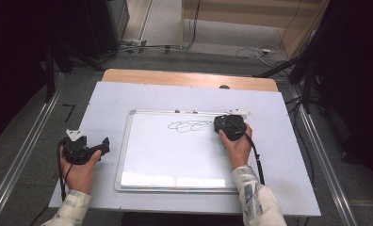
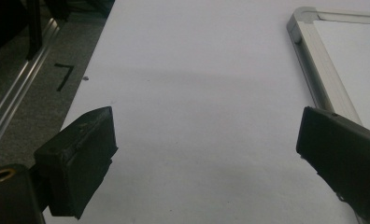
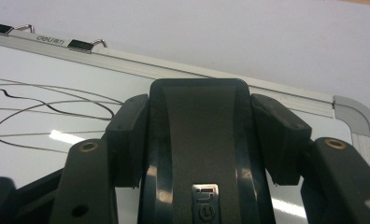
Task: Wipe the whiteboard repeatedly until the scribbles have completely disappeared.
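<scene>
A white board (image 1: pixel 123 155) with a metal frame lies flat on the white-covered table (image 1: pixel 279 155). A black scribble (image 1: pixel 189 125) runs near its top edge. My right gripper (image 1: pixel 223 125) is shut on a black board eraser (image 3: pixel 199 140), which rests on the board just right of the scribble (image 3: pixel 57 109), close to the top frame (image 3: pixel 183 70). My left gripper (image 1: pixel 104 145) rests on the table left of the board. Its jaws stand wide apart with nothing between them (image 2: pixel 206 121), and the board's corner (image 2: pixel 323 79) lies to their right.
Two small clips (image 3: pixel 82 45) sit on the board's top frame. A wooden table edge (image 1: pixel 175 77) shows beyond the white cover. Metal rails (image 1: pixel 20 160) run along the floor on both sides, and cables (image 1: pixel 255 52) lie on the floor at the back.
</scene>
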`<act>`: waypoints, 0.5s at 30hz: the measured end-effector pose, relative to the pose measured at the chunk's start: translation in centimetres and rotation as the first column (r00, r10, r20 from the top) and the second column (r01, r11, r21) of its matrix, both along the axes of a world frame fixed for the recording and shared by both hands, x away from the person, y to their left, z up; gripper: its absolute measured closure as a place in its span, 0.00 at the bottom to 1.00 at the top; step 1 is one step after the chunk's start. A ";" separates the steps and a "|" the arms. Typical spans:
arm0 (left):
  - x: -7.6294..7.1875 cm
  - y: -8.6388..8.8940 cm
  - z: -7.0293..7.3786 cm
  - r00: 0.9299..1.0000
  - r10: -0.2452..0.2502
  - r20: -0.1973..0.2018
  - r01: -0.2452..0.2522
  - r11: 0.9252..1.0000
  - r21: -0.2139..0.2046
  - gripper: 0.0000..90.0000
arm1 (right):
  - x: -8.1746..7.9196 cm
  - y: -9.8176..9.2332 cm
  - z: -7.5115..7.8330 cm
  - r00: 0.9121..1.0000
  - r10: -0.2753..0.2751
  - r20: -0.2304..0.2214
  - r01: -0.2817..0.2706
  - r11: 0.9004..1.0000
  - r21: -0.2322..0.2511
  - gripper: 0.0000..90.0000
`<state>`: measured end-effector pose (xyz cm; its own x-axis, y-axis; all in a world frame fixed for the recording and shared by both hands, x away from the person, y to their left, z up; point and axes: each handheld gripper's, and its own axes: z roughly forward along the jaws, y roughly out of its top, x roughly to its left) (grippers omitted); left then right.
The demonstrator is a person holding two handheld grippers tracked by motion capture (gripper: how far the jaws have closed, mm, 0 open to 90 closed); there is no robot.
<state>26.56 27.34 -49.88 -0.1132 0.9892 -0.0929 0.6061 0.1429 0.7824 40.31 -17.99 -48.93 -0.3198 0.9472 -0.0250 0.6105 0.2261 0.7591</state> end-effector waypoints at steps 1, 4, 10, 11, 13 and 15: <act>0.0 0.0 0.0 1.000 0.001 0.000 -0.001 1.000 0.000 0.06 | 0.0 0.0 0.0 1.000 0.001 0.000 -0.001 1.000 0.000 0.43; 0.0 -0.1 0.0 1.000 -0.001 -0.002 0.001 1.000 0.003 0.06 | 0.0 0.0 0.0 1.000 0.001 -0.001 -0.001 1.000 0.000 0.44; 0.0 -0.2 0.0 1.000 -0.004 -0.001 0.004 1.000 0.002 0.06 | 0.0 0.1 -0.1 1.000 -0.001 0.000 0.001 1.000 0.006 0.44; 0.0 -0.2 0.0 1.000 -0.004 -0.001 0.004 1.000 0.002 0.06 | 0.0 0.1 -0.1 1.000 -0.001 0.000 0.001 1.000 0.007 0.44; 0.0 -0.2 0.0 1.000 -0.004 0.000 0.004 1.000 0.002 0.06 | 0.0 0.1 -0.1 1.000 -0.002 -0.001 0.002 1.000 0.006 0.44; 0.1 -0.2 0.0 1.000 -0.005 0.000 0.005 1.000 0.001 0.06 | 0.1 0.1 -0.1 1.000 0.002 -0.001 -0.002 1.000 0.005 0.44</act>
